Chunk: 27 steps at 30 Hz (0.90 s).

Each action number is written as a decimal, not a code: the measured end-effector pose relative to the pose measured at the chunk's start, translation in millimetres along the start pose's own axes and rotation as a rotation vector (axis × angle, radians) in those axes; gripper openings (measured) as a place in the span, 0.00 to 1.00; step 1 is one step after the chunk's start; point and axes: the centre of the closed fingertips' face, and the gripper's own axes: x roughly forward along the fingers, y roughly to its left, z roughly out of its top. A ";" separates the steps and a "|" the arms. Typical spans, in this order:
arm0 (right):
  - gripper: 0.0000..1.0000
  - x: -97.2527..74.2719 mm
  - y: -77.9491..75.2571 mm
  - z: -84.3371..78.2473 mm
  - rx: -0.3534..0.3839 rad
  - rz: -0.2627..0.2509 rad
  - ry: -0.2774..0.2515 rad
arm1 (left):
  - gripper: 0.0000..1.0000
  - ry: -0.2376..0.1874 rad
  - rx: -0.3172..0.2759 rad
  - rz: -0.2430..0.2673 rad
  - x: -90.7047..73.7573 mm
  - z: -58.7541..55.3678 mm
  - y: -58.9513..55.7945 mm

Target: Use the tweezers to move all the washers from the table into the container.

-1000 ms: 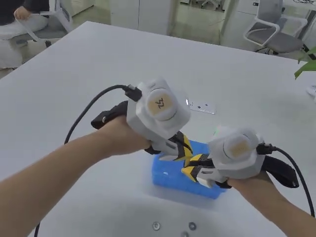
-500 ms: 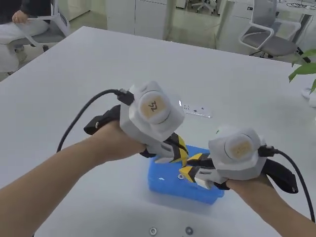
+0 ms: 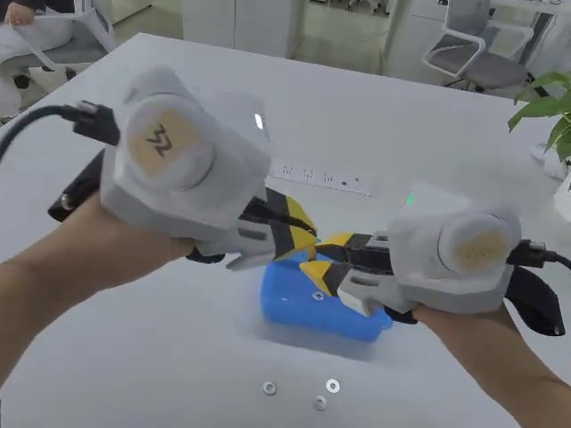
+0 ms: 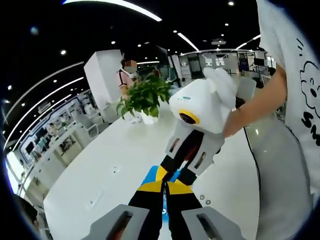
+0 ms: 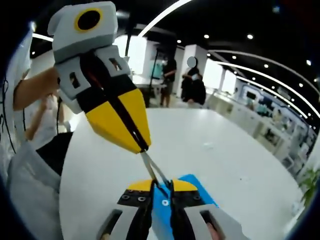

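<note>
In the right gripper view thin metal tweezers [image 5: 152, 172] run from the yellow jaw tips of my left gripper [image 5: 144, 148] down into my right gripper [image 5: 161, 189]. Both grippers are shut on the tweezers. In the head view the left gripper [image 3: 310, 236] and the right gripper [image 3: 314, 259] meet tip to tip just above the blue container [image 3: 303, 321]. One washer [image 3: 318, 296] lies inside it. Three loose washers [image 3: 333, 385] lie on the white table in front of the container. The left gripper view shows the container [image 4: 148, 176] behind the shut jaws.
A white power strip [image 3: 321, 176] lies on the table behind the container. A green plant [image 3: 544, 98] stands at the far right edge. Office chairs [image 3: 455, 49] stand beyond the table's far side. A seated person [image 3: 31, 27] is at the far left.
Both grippers have risen closer to the head camera, jaw tips still together, and the left one now looks much bigger. The view has shifted, and a third loose washer shows.
</note>
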 end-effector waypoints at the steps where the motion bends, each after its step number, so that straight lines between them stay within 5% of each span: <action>1: 0.09 -1.3 6.2 1.3 0.023 0.006 -0.011 | 0.00 -0.002 -0.007 0.001 -3.6 -0.5 -2.3; 9: 0.10 -2.3 37.0 -9.2 0.102 0.026 -0.017 | 0.00 -0.005 -0.087 0.010 -14.8 -15.4 -31.3; 18: 0.12 7.4 67.2 -40.0 0.114 0.085 0.062 | 0.00 0.045 -0.159 0.013 -8.5 -41.2 -57.7; 27: 0.12 24.6 83.8 -62.5 0.167 0.139 0.102 | 0.00 0.105 -0.174 -0.019 6.4 -64.2 -65.6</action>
